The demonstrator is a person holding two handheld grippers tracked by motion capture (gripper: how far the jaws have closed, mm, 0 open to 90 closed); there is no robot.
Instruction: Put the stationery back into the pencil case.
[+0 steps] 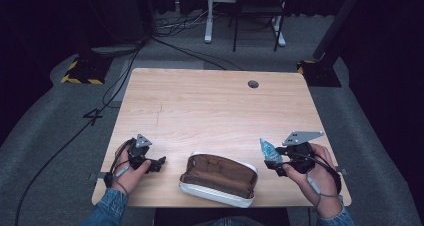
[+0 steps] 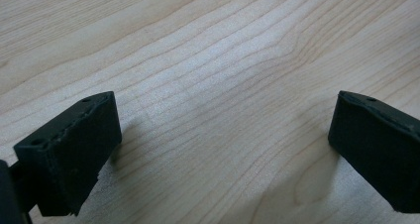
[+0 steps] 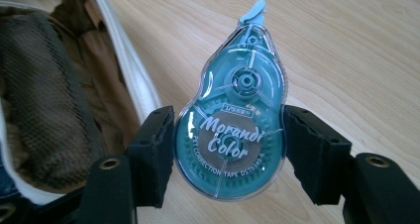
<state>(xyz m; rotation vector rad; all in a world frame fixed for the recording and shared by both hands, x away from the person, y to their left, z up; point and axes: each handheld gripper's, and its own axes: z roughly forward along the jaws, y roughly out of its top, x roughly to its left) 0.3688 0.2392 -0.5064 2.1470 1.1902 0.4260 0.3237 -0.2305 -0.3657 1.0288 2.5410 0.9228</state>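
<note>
High view: the right gripper [image 1: 274,162] near the table's [image 1: 210,101] right front corner clamps a teal correction tape [image 1: 269,150] above the wood, apparently just clear of the open pencil case [image 1: 219,179] at the front edge. The left gripper [image 1: 159,163] rests released near the left front corner; the far half lies bare.

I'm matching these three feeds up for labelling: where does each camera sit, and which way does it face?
High view: above the person's side, looking forward and down on the table; forearms, hands, both tools.
Left gripper view: on the left tool, facing bare tabletop; its open jaws.
Right gripper view: on the right tool, facing the correction tape it clamps.
Shared: high and right gripper views show the open case.
</note>
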